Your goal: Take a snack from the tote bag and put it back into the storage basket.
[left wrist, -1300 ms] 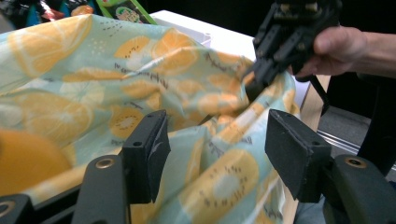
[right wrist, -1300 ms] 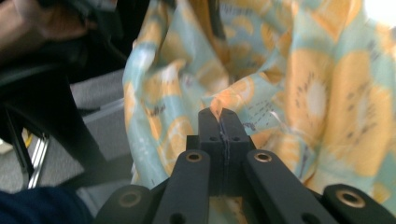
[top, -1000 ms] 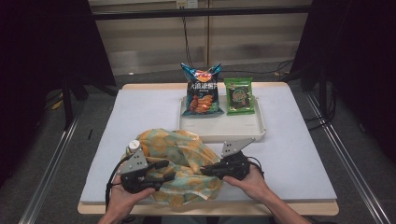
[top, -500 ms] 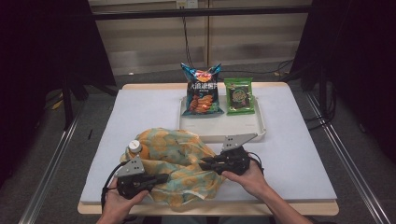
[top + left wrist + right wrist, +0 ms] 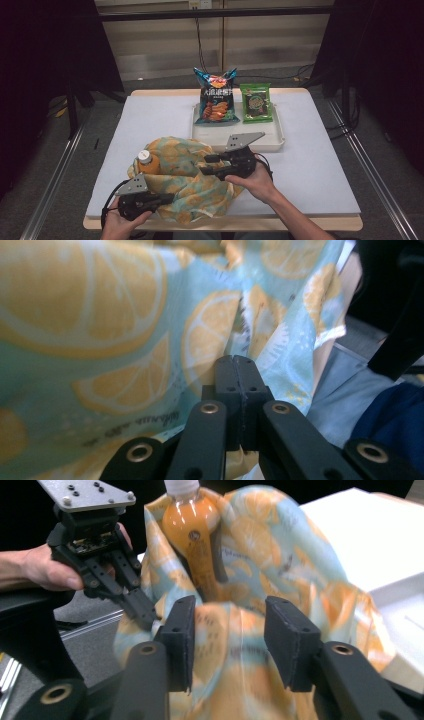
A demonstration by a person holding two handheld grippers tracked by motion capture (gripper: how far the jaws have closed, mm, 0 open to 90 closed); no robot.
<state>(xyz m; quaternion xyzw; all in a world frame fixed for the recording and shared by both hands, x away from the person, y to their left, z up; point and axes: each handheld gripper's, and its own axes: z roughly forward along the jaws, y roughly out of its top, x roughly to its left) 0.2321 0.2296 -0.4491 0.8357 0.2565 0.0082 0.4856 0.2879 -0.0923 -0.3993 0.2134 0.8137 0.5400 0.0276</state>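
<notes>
Soft lemon-print cloth bag (image 5: 192, 185) slumps at the table's near edge around 1 orange bottle (image 5: 148, 164); my left gripper (image 5: 167, 197) pinches its limp fabric, my right gripper (image 5: 206, 165) has just been opening, jaws apart, nothing pressed between them.

A soft cloth bag (image 5: 192, 187) with lemon prints is lying wrinkly around a shiny smooth plastic bottle (image 5: 147, 164).
</notes>
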